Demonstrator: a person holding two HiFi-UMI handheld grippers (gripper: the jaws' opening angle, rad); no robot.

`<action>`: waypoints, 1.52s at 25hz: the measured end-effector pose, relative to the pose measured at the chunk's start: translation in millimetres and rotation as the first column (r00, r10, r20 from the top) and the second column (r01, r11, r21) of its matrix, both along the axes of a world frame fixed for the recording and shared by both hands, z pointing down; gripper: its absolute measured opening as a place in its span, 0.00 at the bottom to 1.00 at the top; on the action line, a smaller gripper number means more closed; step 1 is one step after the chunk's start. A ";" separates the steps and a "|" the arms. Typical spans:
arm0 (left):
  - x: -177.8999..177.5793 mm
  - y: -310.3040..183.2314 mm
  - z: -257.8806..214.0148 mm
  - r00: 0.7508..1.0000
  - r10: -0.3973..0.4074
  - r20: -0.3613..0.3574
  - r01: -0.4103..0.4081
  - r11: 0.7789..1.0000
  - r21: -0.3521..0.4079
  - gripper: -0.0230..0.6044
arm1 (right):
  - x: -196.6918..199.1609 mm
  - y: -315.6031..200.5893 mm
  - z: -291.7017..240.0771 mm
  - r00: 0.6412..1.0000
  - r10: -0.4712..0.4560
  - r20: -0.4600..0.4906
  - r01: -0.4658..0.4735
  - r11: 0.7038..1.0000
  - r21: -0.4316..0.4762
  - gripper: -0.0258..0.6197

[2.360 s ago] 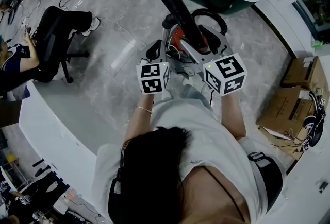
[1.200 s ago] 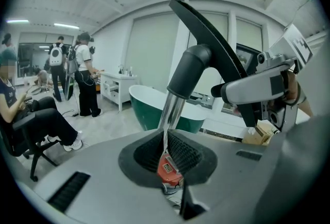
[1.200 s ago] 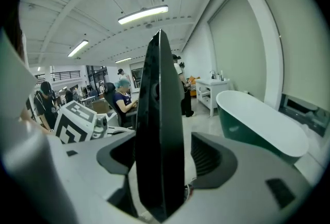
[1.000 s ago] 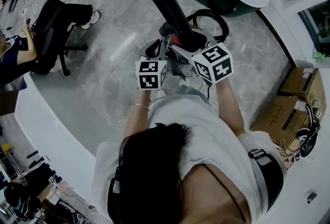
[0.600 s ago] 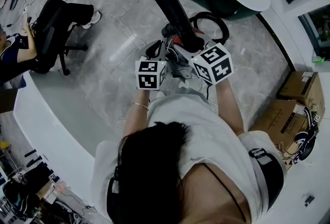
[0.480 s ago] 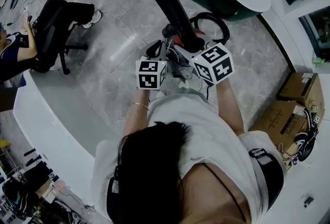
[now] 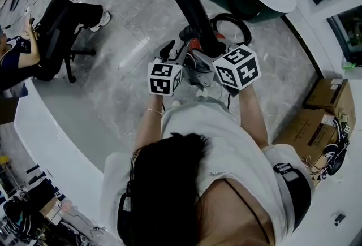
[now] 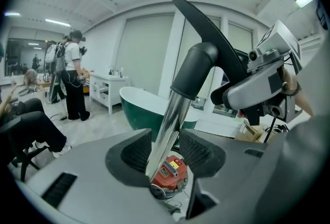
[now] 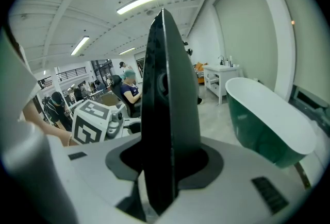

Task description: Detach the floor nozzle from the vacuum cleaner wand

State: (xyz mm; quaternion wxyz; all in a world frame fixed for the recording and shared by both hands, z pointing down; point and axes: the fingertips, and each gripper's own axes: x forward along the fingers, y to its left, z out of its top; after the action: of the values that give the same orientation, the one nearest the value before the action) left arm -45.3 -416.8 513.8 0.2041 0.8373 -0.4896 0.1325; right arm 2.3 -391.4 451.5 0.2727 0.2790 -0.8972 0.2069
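1. Presently, the floor nozzle (image 7: 194, 10) is seen raised above the red vacuum body (image 7: 196, 45), its long black sole tilted up and away from the person. It is still joined to the chrome wand (image 8: 166, 125) through a black elbow (image 8: 195, 68).
2. The right gripper (image 9: 165, 166) is held just to the right of the vacuum body. Its jaws have just been closing, and they are pressed on the flat black nozzle, which fills the gap between them.
3. The left gripper (image 8: 166, 152) is held just to the left of the vacuum body. Its jaws have just been opening and stand roughly halfway apart. The wand passes between them, close by the pad at the left of the left gripper view, with a gap to the other pad. Nothing is clamped.
4. In the left gripper view, the lower end of the wand is seen directly in front of the vacuum body.
5. A black hose (image 7: 229, 14) is looped just beyond the vacuum body on its right side.
6. A green bathtub (image 9: 258, 135) stands farther beyond the vacuum body, cardboard boxes (image 7: 317, 126) lie well to its right, and a seated person (image 7: 22, 55) is found well to its left.
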 end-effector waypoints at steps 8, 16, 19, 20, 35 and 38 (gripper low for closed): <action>8.3 -9.6 2.4 0.997 0.083 -0.006 -0.082 0.995 0.052 0.41 | 2.7 0.5 -3.0 1.000 0.008 0.030 -0.007 1.000 -0.031 0.29; 23.5 -20.1 6.0 0.989 0.146 0.015 -0.146 0.987 0.059 0.42 | 1.0 1.3 -1.9 0.999 0.008 0.035 -0.007 0.999 -0.037 0.29; 24.5 -25.5 7.2 0.990 0.143 0.011 -0.143 0.988 0.061 0.42 | -0.5 0.4 -2.9 0.999 0.011 0.036 -0.010 0.999 -0.038 0.29; 24.2 -27.5 8.1 0.990 0.139 0.012 -0.140 0.988 0.066 0.42 | -1.6 0.4 -3.1 0.999 0.010 0.036 -0.009 0.999 -0.038 0.29; 36.2 -40.4 23.8 0.986 0.164 0.029 -0.165 0.984 0.062 0.41 | -5.0 -1.0 -1.5 0.999 -0.009 0.042 0.011 0.999 -0.044 0.29; 33.0 -42.9 22.9 0.989 0.147 0.034 -0.149 0.987 0.063 0.30 | -4.0 -1.3 -2.2 0.999 -0.012 0.044 0.014 0.999 -0.045 0.29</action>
State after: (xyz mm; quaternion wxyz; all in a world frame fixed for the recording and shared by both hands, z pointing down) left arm -12.3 -459.7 536.7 0.1588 0.8755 -0.4333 0.1434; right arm -1.7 -392.7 449.3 0.2607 0.2622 -0.8998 0.2314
